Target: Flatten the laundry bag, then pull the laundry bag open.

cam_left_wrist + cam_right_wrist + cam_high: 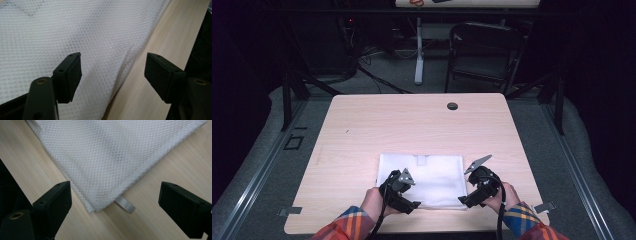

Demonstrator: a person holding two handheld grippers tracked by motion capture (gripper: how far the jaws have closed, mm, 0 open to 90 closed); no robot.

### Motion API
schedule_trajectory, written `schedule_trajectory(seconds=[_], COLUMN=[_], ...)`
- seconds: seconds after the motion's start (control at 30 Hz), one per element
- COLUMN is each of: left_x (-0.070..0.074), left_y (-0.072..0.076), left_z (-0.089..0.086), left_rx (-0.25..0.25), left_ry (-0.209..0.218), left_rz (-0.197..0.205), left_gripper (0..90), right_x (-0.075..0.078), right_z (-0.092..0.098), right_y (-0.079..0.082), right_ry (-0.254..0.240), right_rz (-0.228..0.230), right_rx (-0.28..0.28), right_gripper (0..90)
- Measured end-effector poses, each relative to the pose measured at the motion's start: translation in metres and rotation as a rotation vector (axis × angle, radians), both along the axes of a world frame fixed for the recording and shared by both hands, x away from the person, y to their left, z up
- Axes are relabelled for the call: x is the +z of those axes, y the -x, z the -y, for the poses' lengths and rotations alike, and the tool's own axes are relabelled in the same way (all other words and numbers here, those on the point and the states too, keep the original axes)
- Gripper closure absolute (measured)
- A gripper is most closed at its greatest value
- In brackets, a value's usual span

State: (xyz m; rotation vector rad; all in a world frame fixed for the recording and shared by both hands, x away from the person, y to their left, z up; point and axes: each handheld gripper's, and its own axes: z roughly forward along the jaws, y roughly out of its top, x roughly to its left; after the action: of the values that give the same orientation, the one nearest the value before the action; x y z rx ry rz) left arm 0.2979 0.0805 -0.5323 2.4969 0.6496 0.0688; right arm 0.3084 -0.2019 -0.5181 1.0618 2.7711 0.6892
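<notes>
A folded white mesh cloth (pixel 422 180) lies flat on the near half of the wooden table (pixel 412 125). My left gripper (pixel 413 205) sits at the cloth's near edge, toward its left. In the left gripper view the open jaws of this gripper (pixel 112 72) straddle that edge of the cloth (pixel 75 32), with no pad pressing on it. My right gripper (pixel 464 201) is at the cloth's near right corner. In the right gripper view its (pixel 115 200) wide-open jaws frame the corner of the cloth (pixel 107 152), where a small white tab (pixel 125 205) sticks out.
A dark round grommet (pixel 452 106) is set in the far part of the tabletop. Beyond the table stand a black folding chair (pixel 484 50) and a white desk leg (pixel 418 55), with cables on the floor. Metal clips (pixel 544 206) sit off the table's near corners.
</notes>
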Motion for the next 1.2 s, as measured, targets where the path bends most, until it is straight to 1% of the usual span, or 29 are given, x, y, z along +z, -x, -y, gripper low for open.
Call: schedule_trajectory(seconds=[0.03, 0.07, 0.1, 0.13, 0.2, 0.27, 0.3, 0.33, 0.37, 0.4, 0.47, 0.57, 0.6, 0.63, 0.67, 0.7, 0.73, 0.87, 0.9, 0.93, 0.97, 1.03, 1.07, 1.1, 1.2], left_x=[-0.001, -0.002, -0.003, -0.004, -0.006, -0.008, -0.009, -0.01, -0.011, -0.013, -0.015, -0.018, -0.019, -0.019, -0.02, -0.02, -0.019, -0.019, -0.019, -0.019, -0.018, -0.018, -0.017, -0.017, -0.016], left_y=[0.0, 0.0, -0.001, -0.001, -0.002, -0.004, -0.004, -0.004, -0.004, -0.004, -0.004, -0.005, -0.005, -0.005, -0.006, -0.005, -0.005, -0.005, -0.005, -0.006, -0.006, -0.006, -0.006, -0.006, -0.005], left_z=[0.002, 0.004, 0.005, 0.006, 0.008, 0.009, 0.009, 0.01, 0.011, 0.012, 0.013, 0.014, 0.014, 0.014, 0.014, 0.014, 0.014, 0.013, 0.013, 0.012, 0.011, 0.011, 0.011, 0.011, 0.011], left_rx=[-0.013, -0.012, -0.026, -0.026, -0.041, -0.043, -0.046, -0.049, -0.051, -0.055, -0.064, -0.066, -0.065, -0.06, -0.058, -0.057, -0.059, -0.055, -0.053, -0.05, -0.052, -0.05, -0.05, -0.051, -0.047], left_ry=[0.002, 0.004, -0.002, -0.002, -0.009, -0.022, -0.025, -0.031, -0.041, -0.042, -0.057, -0.071, -0.072, -0.071, -0.072, -0.073, -0.072, -0.061, -0.058, -0.048, -0.048, -0.044, -0.041, -0.036, -0.026], left_rz=[0.0, 0.001, -0.004, -0.008, -0.017, -0.017, -0.023, -0.026, -0.025, -0.03, -0.032, -0.039, -0.04, -0.041, -0.039, -0.036, -0.034, -0.034, -0.034, -0.033, -0.031, -0.026, -0.025, -0.024, -0.022], left_gripper=[35.1, 40.1, 40.9, 43.5, 47.0, 51.8, 55.8, 57.6, 60.8, 63.3, 65.7, 69.5, 71.6, 73.4, 74.8, 76.2, 77.6, 84.0, 85.2, 86.2, 87.2, 87.8, 88.1, 88.3, 88.5], right_x=[-0.001, -0.001, -0.002, -0.001, -0.001, -0.001, -0.003, -0.002, -0.002, -0.003, -0.003, -0.003, -0.004, -0.004, -0.004, -0.004, -0.003, -0.002, -0.003, -0.002, -0.002, -0.002, -0.002, -0.002, -0.001], right_z=[0.0, 0.0, 0.0, 0.0, -0.001, -0.001, -0.002, -0.002, -0.002, -0.002, -0.002, -0.002, -0.002, -0.002, -0.002, -0.002, -0.001, 0.0, -0.001, -0.001, -0.002, -0.003, -0.003, -0.003, -0.002], right_y=[0.0, -0.001, -0.001, -0.001, -0.001, -0.002, -0.002, -0.002, -0.003, -0.003, -0.003, -0.003, -0.003, -0.003, -0.003, -0.003, -0.003, -0.002, -0.002, -0.003, -0.003, -0.002, -0.002, -0.001, 0.0], right_ry=[-0.003, -0.006, -0.01, 0.014, 0.004, 0.01, -0.003, 0.015, 0.018, 0.016, 0.006, 0.017, 0.0, 0.011, -0.002, -0.002, 0.015, 0.014, 0.003, 0.017, 0.02, 0.011, 0.02, 0.008, 0.007], right_rz=[0.002, 0.003, 0.0, -0.002, -0.001, -0.011, -0.009, -0.011, -0.015, -0.018, -0.017, -0.018, -0.015, -0.017, -0.018, -0.021, -0.018, -0.016, -0.01, -0.013, -0.014, -0.011, -0.014, -0.014, -0.011], right_rx=[-0.002, -0.001, -0.001, 0.004, 0.003, 0.014, 0.01, 0.011, 0.012, 0.012, 0.012, 0.012, 0.009, 0.016, 0.008, 0.011, 0.009, 0.01, -0.001, 0.011, 0.014, 0.011, 0.019, 0.012, 0.013], right_gripper=[11.4, 11.8, 11.8, 11.9, 12.4, 12.9, 13.1, 14.2, 14.5, 14.5, 14.6, 14.7, 14.7, 14.7, 14.7, 14.7, 14.8, 14.8, 14.9, 14.9, 15.0, 15.1, 15.1, 15.2, 15.4])
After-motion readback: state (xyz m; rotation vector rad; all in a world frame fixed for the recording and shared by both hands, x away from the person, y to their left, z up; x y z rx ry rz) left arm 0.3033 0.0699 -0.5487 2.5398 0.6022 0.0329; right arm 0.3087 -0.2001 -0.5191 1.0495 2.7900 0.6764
